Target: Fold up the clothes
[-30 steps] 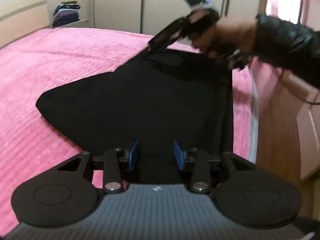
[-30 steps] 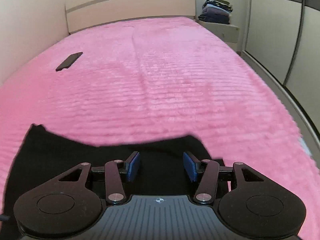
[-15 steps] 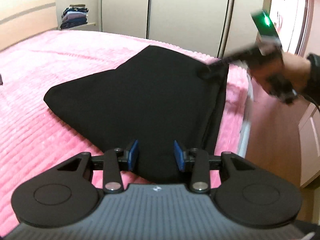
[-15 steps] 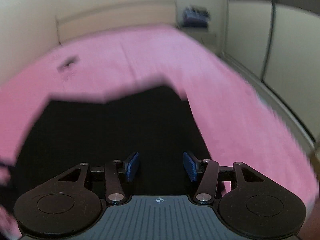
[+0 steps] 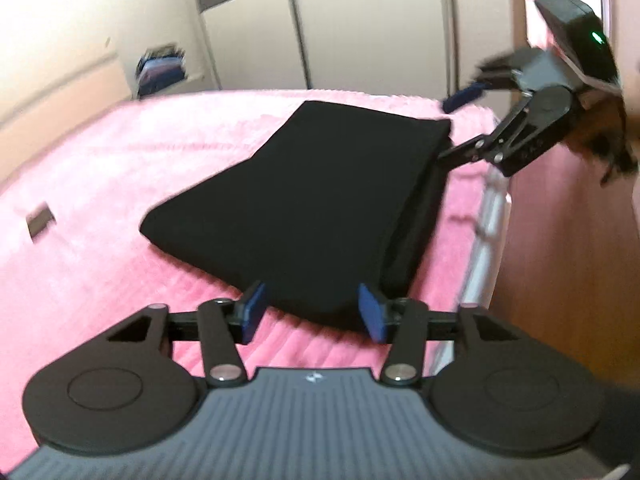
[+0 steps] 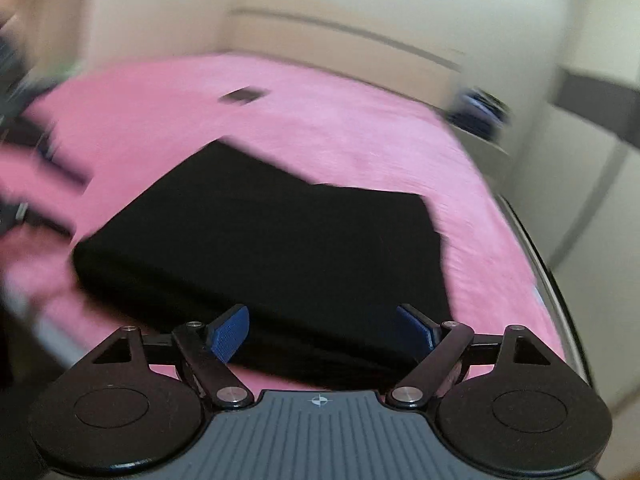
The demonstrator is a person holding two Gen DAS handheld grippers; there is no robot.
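A: Two grippers, one black garment (image 5: 312, 200). Where does it lie?

B: Folded flat on the pink bed cover (image 5: 100, 184), near the bed's edge, with a second layer showing along its right side in the left wrist view. In the right wrist view the same garment (image 6: 260, 248) fills the middle of the picture, its near edge just in front of the camera.

A: And the left gripper (image 5: 312, 312)?

B: Its jaws are opening. The blue pads (image 5: 370, 312) stand apart on either side of the garment's near corner, and neither presses on the cloth.

A: The right gripper (image 6: 324, 330)?

B: Opening too, and spread wide. The garment's near edge lies between its pads (image 6: 230, 328), but they sit clear of the fabric. From the left wrist view the right gripper (image 5: 468, 124) hangs at the garment's far right corner, one blue pad raised above the bed, the lower finger beside the cloth; whether that finger touches it I cannot tell.

A: Anything else on the bed?

B: A small dark flat object (image 6: 240, 96), well apart from the garment. Beyond the bed, a blurred stack of folded clothes (image 5: 162, 68) sits on a shelf beside the wardrobe doors (image 5: 360, 20).
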